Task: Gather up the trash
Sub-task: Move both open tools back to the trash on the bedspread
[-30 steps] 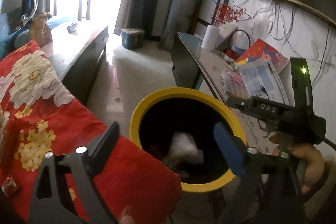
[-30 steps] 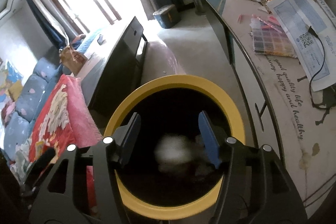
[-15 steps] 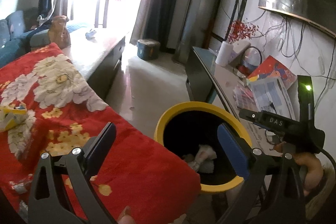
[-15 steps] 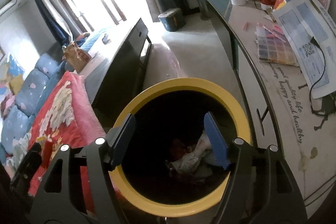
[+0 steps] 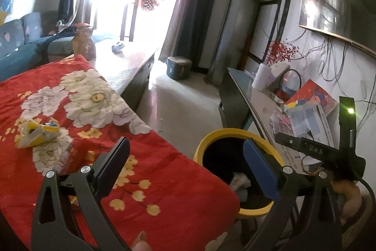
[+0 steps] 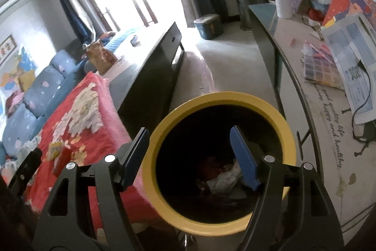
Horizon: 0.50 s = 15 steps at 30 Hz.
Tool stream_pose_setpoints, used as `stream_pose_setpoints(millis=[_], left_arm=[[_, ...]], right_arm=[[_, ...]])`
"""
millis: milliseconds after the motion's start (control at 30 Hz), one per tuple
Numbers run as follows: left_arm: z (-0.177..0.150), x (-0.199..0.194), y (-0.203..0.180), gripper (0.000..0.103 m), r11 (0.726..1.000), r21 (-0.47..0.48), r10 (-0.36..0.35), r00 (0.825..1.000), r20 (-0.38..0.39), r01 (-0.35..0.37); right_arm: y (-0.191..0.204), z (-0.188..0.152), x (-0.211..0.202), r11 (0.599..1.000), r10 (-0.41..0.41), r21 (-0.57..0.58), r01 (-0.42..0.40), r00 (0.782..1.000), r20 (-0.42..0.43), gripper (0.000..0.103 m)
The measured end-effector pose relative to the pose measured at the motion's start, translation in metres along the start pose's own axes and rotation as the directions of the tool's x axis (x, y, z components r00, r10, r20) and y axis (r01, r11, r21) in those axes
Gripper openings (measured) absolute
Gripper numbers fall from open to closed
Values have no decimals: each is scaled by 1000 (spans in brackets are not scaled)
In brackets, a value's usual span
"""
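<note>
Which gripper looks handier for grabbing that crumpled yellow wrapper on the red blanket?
Probably the left gripper: open, empty, over the red blanket near the yellow wrapper. The right gripper faces the bin.

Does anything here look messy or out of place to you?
Yes: a crumpled yellow-and-white wrapper lies loose on the red flowered blanket, left of the yellow-rimmed bin, which already holds crumpled paper. It looks like trash still waiting to be collected.

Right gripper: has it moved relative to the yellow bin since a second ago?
Yes. The right gripper has backed up and away: the yellow bin rim now sits lower and smaller between its fingers, jaws just opened, empty.
</note>
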<state>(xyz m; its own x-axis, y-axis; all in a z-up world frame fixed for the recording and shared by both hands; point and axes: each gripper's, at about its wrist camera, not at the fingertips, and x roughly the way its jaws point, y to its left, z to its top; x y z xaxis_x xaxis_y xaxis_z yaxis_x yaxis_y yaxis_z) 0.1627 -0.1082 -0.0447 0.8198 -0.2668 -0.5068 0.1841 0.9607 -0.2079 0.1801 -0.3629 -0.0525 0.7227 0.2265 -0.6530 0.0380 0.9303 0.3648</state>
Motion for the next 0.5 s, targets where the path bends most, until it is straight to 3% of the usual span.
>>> stream_pose_setpoints(millis=[500], left_arm=[[3, -32, 46, 94, 994, -76, 81, 995, 52, -77]], right_arm=[[66, -17, -11, 984, 118, -131, -120, 993, -25, 64]])
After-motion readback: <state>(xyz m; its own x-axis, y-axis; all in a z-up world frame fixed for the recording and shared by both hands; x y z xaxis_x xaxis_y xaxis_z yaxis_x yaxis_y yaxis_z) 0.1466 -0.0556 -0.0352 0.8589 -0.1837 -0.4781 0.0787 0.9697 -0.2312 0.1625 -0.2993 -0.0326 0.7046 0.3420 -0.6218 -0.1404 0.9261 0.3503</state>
